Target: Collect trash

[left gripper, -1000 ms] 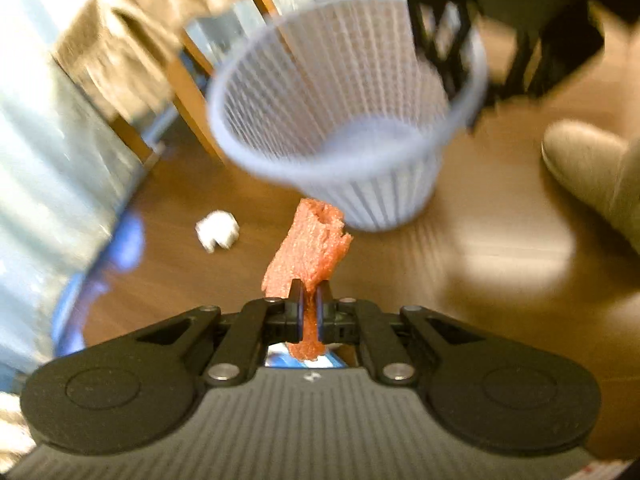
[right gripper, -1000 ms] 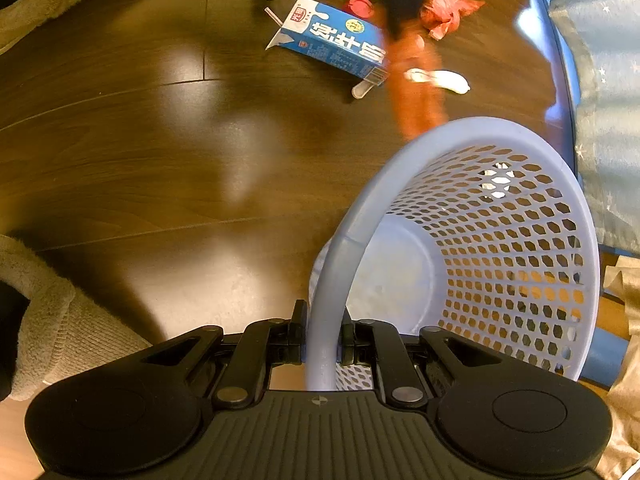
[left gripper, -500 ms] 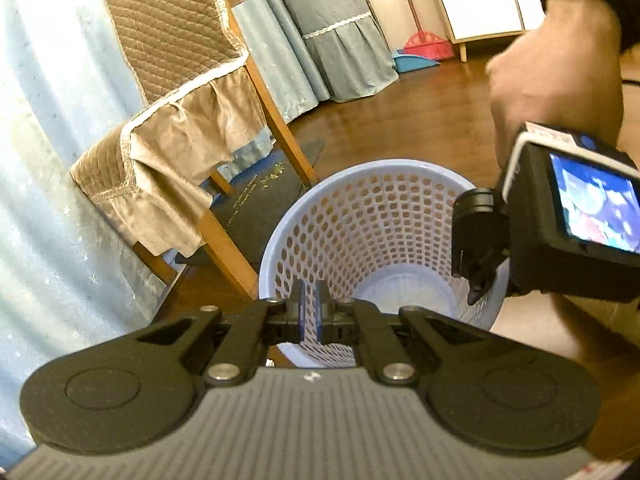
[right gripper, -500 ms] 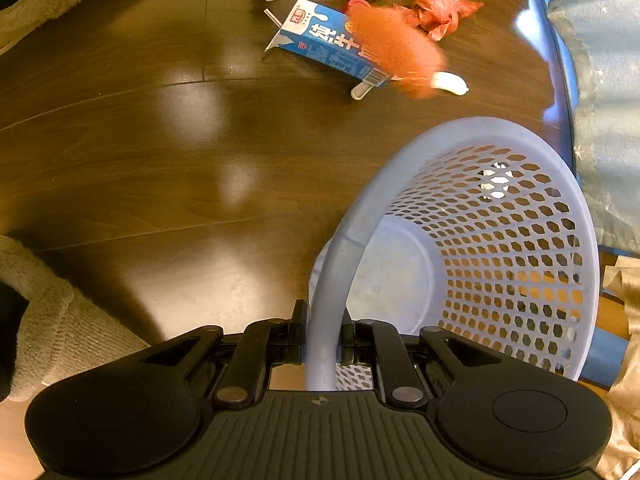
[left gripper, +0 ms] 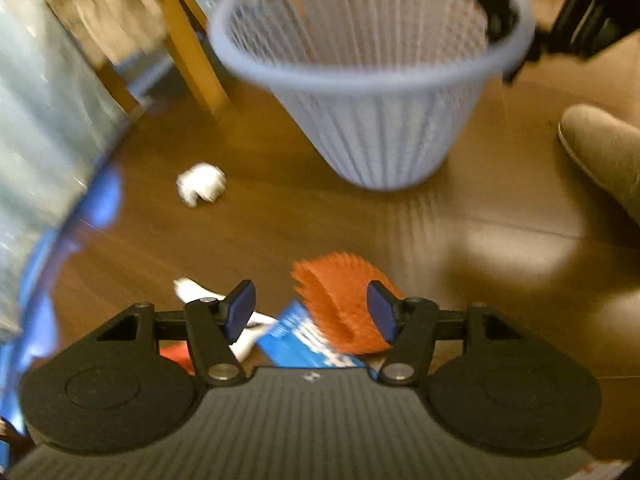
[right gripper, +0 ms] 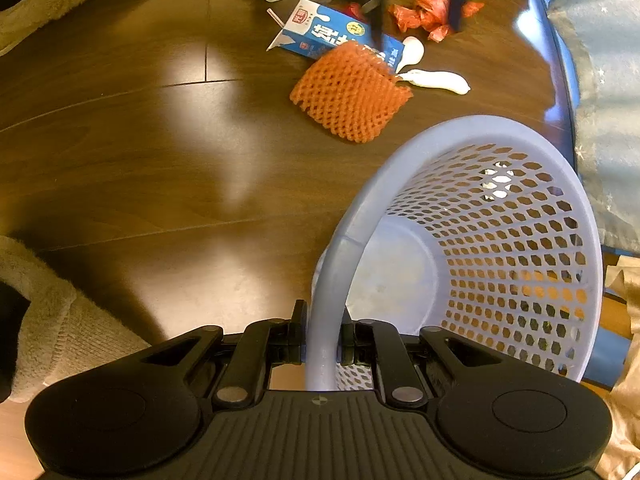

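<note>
Blurring smears your left view, so the floor (left gripper: 500,208) and the basket (right gripper: 472,240) are soft there and the crumpled white wad (left gripper: 201,188) cannot be identified. Your left gripper (left gripper: 312,312) hides part of the blue carton (right gripper: 320,32), whose printed characters I cannot read. Your right gripper (right gripper: 323,340) is clamped on the basket rim. Your left jaws are opening, gripping nothing, over the orange foam net (right gripper: 352,92), which lies on the floor against the carton.
</note>
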`<state>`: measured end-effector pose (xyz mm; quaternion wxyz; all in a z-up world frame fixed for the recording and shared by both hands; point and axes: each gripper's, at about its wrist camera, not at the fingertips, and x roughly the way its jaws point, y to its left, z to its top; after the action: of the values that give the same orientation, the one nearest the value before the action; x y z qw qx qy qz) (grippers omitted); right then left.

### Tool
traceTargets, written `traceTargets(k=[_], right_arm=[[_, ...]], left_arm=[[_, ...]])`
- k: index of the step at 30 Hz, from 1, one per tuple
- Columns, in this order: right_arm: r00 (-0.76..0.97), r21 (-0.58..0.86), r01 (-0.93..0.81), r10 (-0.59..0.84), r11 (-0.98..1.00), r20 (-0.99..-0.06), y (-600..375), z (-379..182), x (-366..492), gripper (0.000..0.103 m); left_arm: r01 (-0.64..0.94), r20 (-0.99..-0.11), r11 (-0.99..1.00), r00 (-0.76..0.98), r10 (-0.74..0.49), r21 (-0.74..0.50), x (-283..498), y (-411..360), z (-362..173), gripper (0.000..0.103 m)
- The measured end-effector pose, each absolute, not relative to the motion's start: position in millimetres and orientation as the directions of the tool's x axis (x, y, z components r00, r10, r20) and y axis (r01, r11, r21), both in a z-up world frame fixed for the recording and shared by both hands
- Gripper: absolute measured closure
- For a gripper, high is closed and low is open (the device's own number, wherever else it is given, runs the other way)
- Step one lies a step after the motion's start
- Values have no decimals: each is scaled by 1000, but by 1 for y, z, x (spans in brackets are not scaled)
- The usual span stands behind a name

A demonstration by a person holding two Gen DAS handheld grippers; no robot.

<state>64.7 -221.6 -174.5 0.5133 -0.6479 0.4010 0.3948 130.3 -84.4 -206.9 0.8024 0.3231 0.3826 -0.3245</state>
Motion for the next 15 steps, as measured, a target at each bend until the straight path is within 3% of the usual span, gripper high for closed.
traceTargets(k=[8, 10, 11, 12, 15], right_arm=[[358, -340, -928, -112, -153, -927, -221, -176, 64, 94], [358, -340, -928, -112, -153, -927, -221, -176, 64, 94], [358, -340, -928, -111, -153, -927, -221, -176, 65, 94], [358, -340, -928, -112, -152, -927, -221, -176, 66, 94], [361, -343, -927, -114, -149, -926, -221, -176, 66, 94]], left_arm=[[772, -883, 616, 390, -261, 159, 149, -88, -259, 43], [771, -882, 616, 393, -260, 162, 146, -91, -259, 65], [770, -882, 616, 396, -257, 166, 146, -92, -259, 84], [767, -879, 617, 405, -252, 176, 145, -93, -257, 94], [758, -872, 629, 415, -259, 174, 144, -92, -251, 96]])
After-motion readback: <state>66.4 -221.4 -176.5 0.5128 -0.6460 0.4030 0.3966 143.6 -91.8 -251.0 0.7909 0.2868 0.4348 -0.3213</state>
